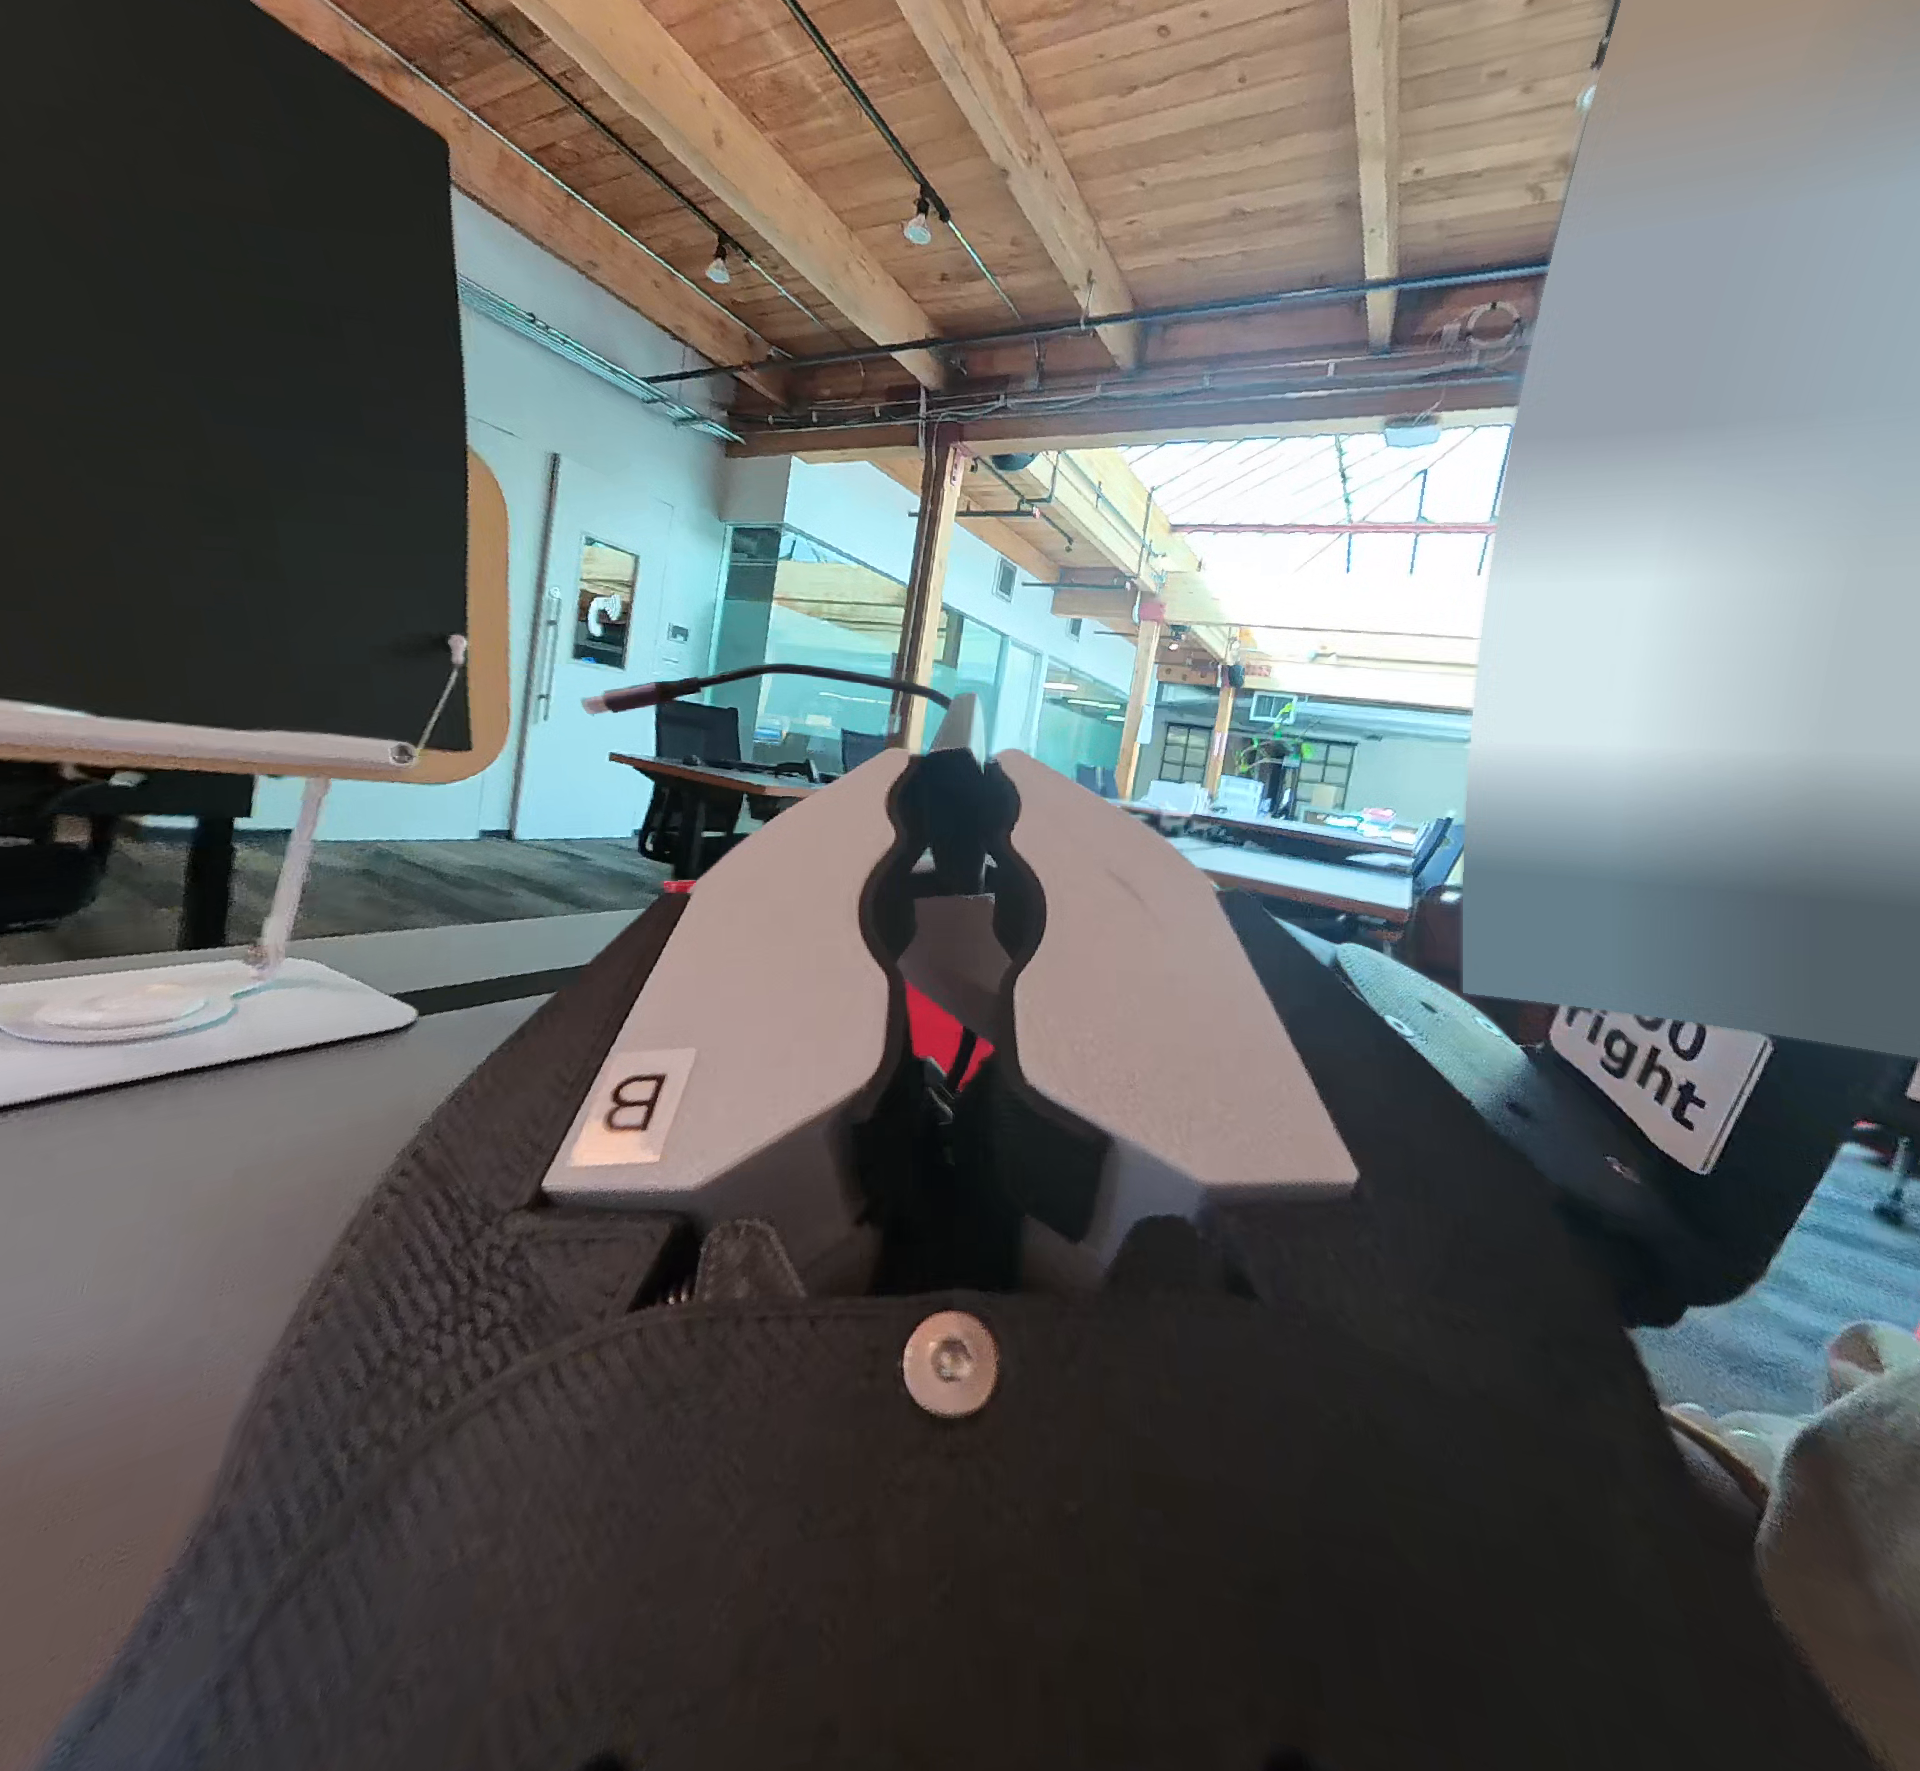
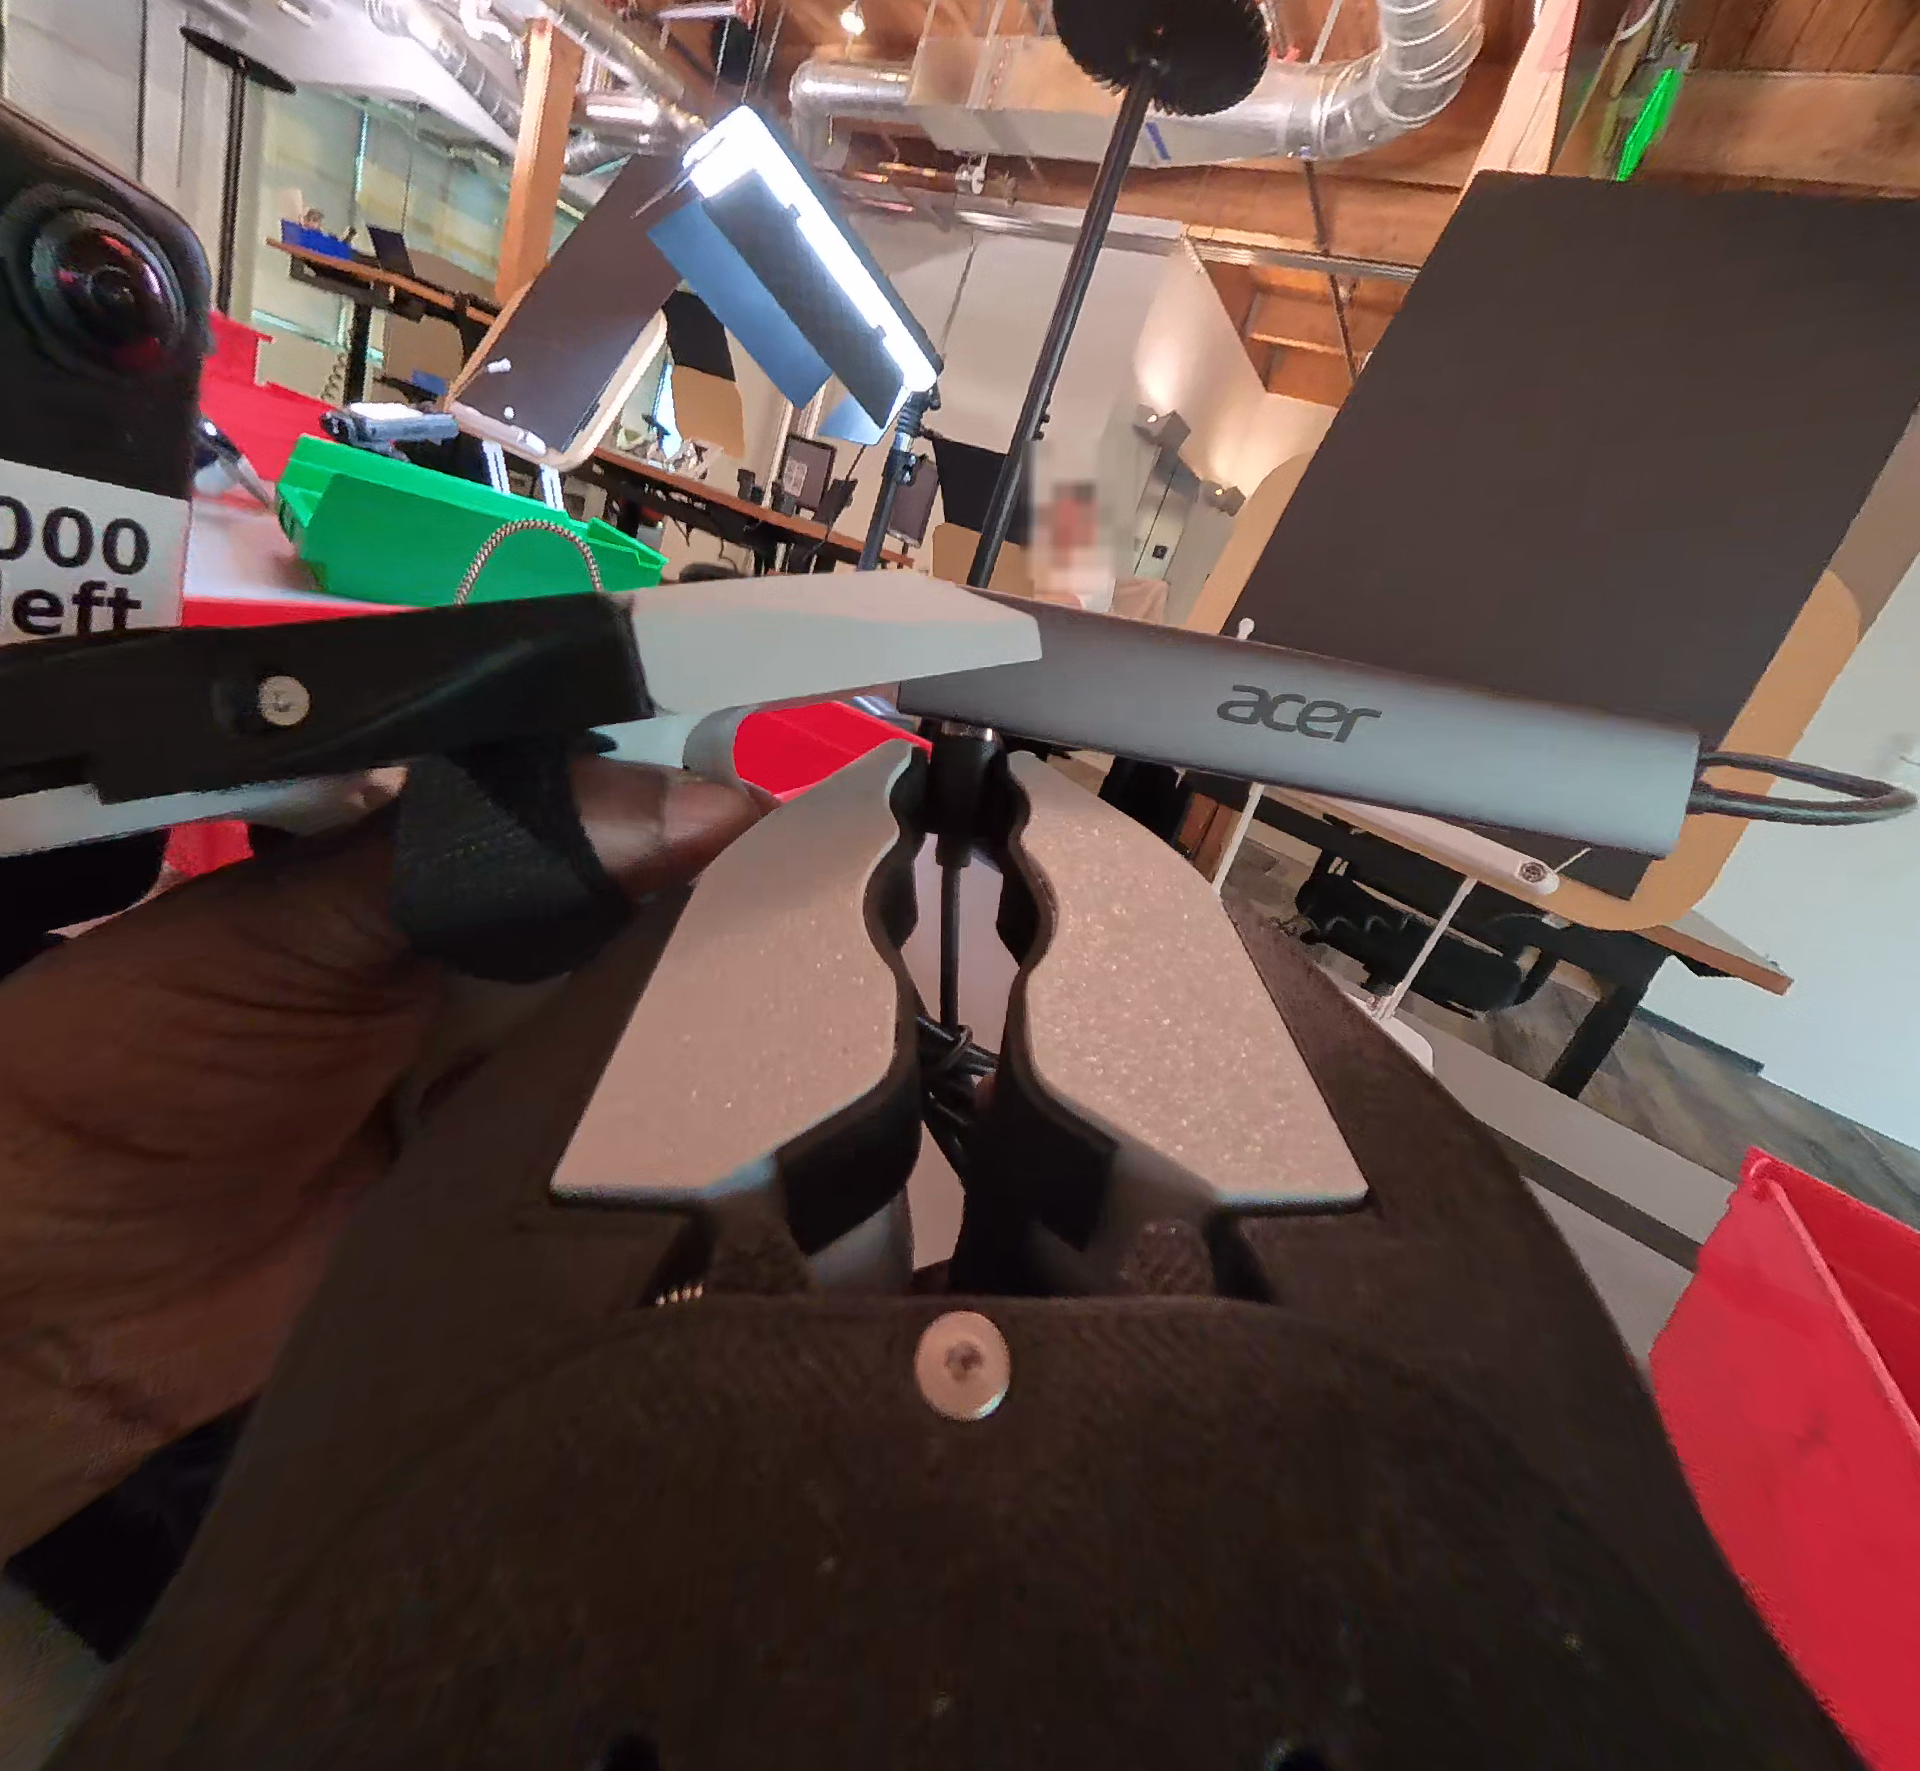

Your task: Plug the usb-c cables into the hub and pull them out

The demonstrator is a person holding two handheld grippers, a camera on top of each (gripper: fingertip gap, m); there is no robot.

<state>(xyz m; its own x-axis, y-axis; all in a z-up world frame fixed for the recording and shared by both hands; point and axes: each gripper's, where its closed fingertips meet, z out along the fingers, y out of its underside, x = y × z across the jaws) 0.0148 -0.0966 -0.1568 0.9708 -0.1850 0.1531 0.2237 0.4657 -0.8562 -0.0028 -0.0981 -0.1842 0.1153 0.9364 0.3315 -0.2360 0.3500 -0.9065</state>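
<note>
I find my left gripper [image 2: 997,641] jaws pinching the hub [image 2: 1351,734], right gripper [image 2: 956,765] jaws pinching the cable plug [image 2: 961,776] at its port; next, I judge, a straight pull or push.

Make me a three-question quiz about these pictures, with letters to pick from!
1. Where is the grey hub?
A. Flat on the table
B. Held up by the left hand-held gripper
C. Inside the green bin

2. What colour is the cable in the right hand-held gripper?
A. Black
B. Yellow
C. White

3. How is the right hand-held gripper?
A. Wide open
B. Holding nothing
C. Shut on the cable's plug

Answers: 1 B, its grey fingers clamp one end of the hub. 2 A, it runs black between the fingers. 3 C, the fingers pinch the plug right beneath the hub.
</note>
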